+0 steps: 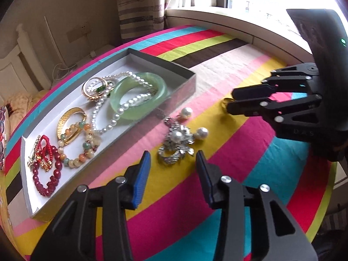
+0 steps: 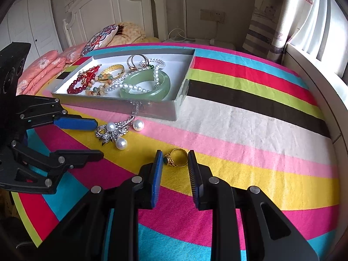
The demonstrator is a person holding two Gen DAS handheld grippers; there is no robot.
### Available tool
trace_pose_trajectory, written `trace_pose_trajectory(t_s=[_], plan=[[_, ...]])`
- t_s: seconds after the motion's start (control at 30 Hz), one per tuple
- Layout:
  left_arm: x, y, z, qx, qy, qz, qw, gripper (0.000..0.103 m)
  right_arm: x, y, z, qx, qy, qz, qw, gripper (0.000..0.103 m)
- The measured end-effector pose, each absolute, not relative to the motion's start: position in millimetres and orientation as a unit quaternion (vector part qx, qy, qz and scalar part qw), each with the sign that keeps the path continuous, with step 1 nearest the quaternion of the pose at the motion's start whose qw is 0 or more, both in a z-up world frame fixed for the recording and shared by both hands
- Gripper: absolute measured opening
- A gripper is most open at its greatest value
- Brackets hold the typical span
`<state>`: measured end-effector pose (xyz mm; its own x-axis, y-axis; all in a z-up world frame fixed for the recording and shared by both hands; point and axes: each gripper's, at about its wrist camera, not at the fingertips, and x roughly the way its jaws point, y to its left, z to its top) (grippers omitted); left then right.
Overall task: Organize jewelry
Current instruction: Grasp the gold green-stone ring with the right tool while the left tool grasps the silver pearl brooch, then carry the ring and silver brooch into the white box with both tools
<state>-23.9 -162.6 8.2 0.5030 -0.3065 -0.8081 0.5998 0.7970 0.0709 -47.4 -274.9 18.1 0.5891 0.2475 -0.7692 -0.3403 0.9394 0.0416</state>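
A grey box [image 1: 182, 84] [image 2: 180, 95] on the striped bedspread holds a green jade bangle [image 1: 139, 95] [image 2: 148, 87], a pearl necklace [image 1: 113, 121], gold bangles and red and mixed bead bracelets. A silver pearl brooch [image 1: 177, 143] [image 2: 112, 130] with loose pearl pieces lies in front of the box. My left gripper [image 1: 173, 158] [image 2: 99, 139] is open, its fingers on either side just short of the brooch. A gold ring with a dark stone [image 2: 176, 157] [image 1: 226, 102] lies between the fingertips of my right gripper [image 2: 175, 157] [image 1: 230, 101], which is open around it.
The striped bedspread [image 2: 239, 130] stretches to the right of the box. A window sill [image 1: 228, 21] and curtain run along the far side. Pillows [image 2: 102, 37] and a white headboard stand behind the box.
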Motion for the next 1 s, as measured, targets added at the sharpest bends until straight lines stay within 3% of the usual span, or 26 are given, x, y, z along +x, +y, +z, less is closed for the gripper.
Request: trace_pose_trajectory(t_s=[0.27, 0.4, 1.0], plan=[[-13, -177, 9, 0.202, 0.407, -0.283, 0.844, 0.042, -47, -273, 16, -0.060, 0.425, 0.166, 0.888, 0.024], [-8, -178, 8, 0.189, 0.410, -0.307, 0.838, 0.033, -46, -273, 16, -0.061, 0.426, 0.166, 0.887, 0.024], [-40, -151, 31, 0.203, 0.362, -0.291, 0.862, 0.032, -67, -260, 26, -0.087, 0.388, 0.169, 0.902, 0.023]])
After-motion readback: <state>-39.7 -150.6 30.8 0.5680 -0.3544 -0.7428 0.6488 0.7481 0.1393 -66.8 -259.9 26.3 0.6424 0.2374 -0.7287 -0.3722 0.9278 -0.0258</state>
